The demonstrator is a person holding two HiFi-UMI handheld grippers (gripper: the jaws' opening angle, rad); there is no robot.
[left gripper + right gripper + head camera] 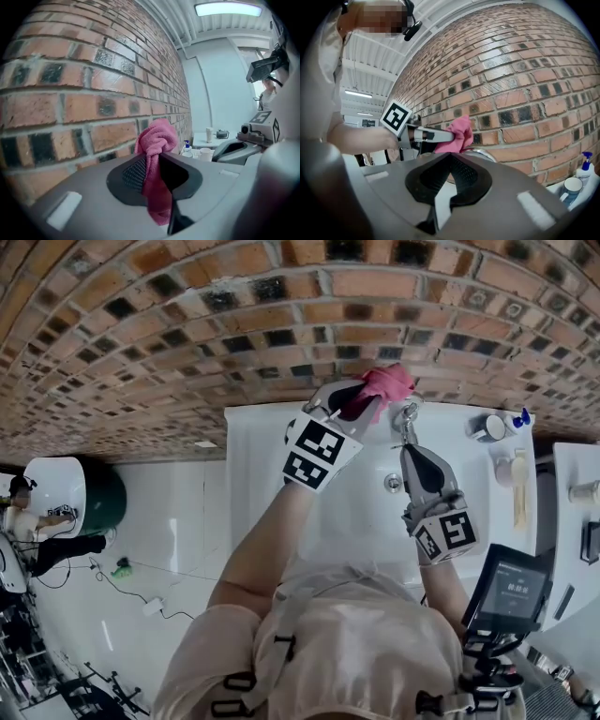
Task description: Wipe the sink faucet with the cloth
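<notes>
My left gripper (361, 401) is shut on a pink cloth (386, 384), which bunches out past its tips and hangs down between them (157, 140). It holds the cloth just above and left of the chrome faucet (406, 414), close to the brick wall. In the right gripper view the cloth (460, 132) sits over the top of the faucet (485, 153). My right gripper (409, 441) comes up from below, its jaws closed on the faucet's lower part, with the tips (450, 159) meeting just under the chrome curve. Under both is the white sink (262, 456).
A brick wall (281, 324) stands right behind the faucet. At the sink's right end are a cup (487, 427) and a soap bottle (520, 418). A dark screen device (511, 592) sits at the lower right, and a green bin (105, 498) is at the left.
</notes>
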